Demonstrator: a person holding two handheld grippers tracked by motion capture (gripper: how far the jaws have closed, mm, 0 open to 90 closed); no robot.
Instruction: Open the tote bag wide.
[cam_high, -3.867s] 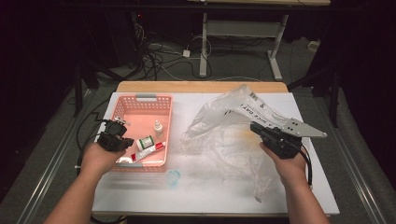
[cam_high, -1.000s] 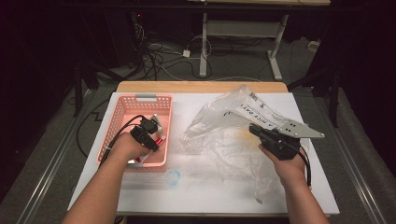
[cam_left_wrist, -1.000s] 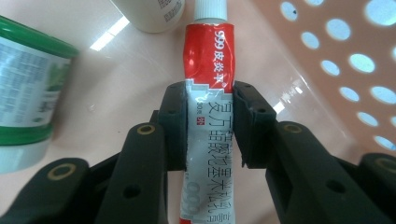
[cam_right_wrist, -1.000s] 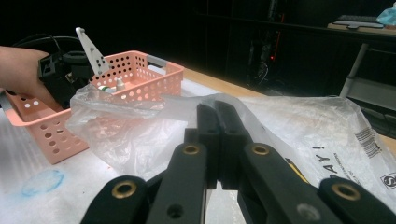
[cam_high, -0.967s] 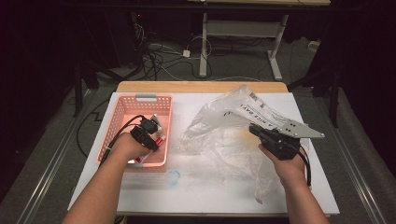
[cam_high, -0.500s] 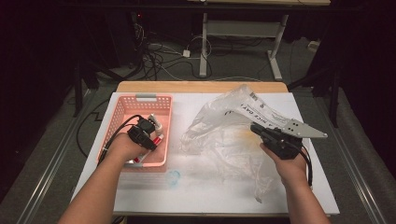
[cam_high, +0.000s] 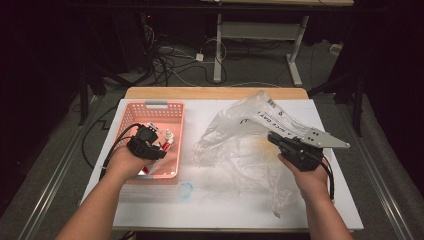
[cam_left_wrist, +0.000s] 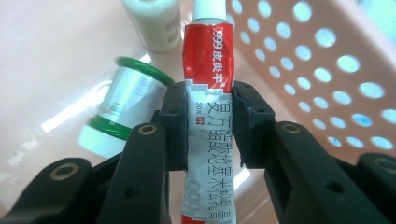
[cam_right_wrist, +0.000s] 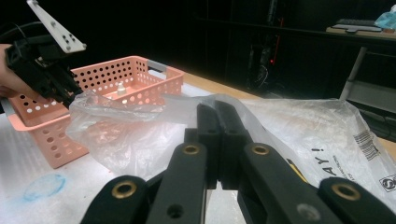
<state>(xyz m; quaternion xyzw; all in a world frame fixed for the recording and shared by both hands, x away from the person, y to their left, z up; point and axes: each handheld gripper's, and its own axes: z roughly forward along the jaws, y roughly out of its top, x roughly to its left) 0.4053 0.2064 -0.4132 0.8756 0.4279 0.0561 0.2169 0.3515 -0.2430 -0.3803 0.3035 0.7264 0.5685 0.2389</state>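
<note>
Lifted slightly since earlier, left gripper (cam_left_wrist: 209, 123) clamps the red tube (cam_left_wrist: 210, 116) (label legible in its own view); right gripper (cam_right_wrist: 217, 140) clenches the bag (cam_right_wrist: 299, 130).

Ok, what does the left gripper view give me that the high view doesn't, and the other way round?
Left gripper view: the left gripper clamped on the red-and-white tube, its print legible, with a green-rimmed spool lying on its side and a white bottle behind. High view: the plastic bag spread on the table, the right gripper shut on it, and a blue smudge near the front edge. Both: tube, left gripper and pink basket.
</note>
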